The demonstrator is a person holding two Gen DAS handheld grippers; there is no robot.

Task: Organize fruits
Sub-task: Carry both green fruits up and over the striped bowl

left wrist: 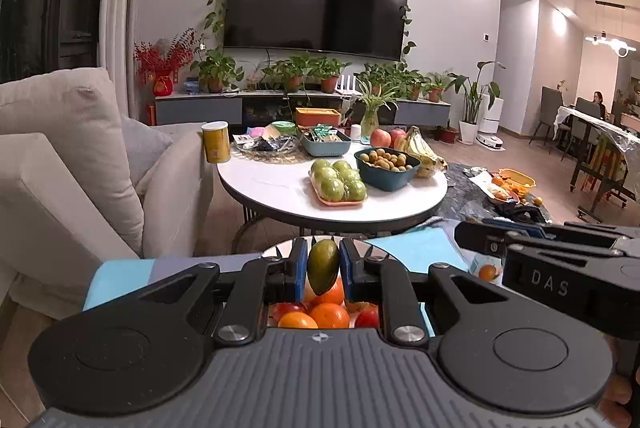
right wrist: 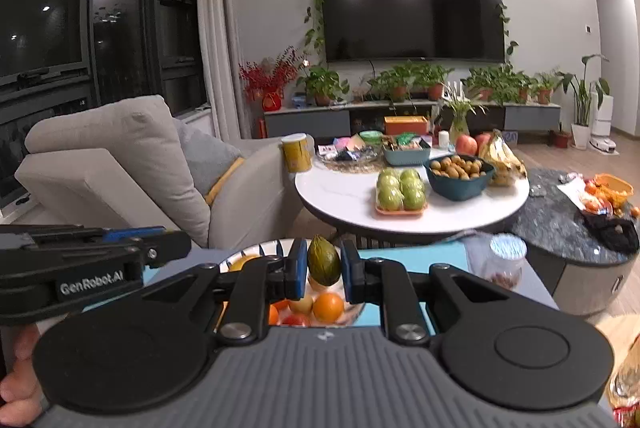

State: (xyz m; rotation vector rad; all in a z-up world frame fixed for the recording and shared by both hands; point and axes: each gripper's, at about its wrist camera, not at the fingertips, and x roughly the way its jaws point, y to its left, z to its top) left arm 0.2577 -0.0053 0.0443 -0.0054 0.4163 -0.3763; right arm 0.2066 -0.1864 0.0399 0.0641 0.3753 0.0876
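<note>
My left gripper [left wrist: 323,252] is shut on a green mango with an orange underside [left wrist: 322,270], which hangs upright between the blue pads. Under it sits a white plate [left wrist: 280,248] holding oranges [left wrist: 330,314] and red fruit. My right gripper [right wrist: 324,252] is shut on a second green, ridged mango [right wrist: 324,262], above the same plate [right wrist: 250,252] of oranges [right wrist: 328,306]. The two grippers are side by side: the right one's black body [left wrist: 560,268] shows at the right of the left wrist view, and the left one's body [right wrist: 80,268] shows at the left of the right wrist view.
Ahead stands a round white table [left wrist: 276,187] with a tray of green apples [left wrist: 338,183], a bowl of small brown fruit [left wrist: 386,167], bananas [left wrist: 420,147] and red apples. A beige sofa [left wrist: 60,167] is to the left, a dark low table [right wrist: 560,220] to the right. A jar [right wrist: 506,260] is near the plate.
</note>
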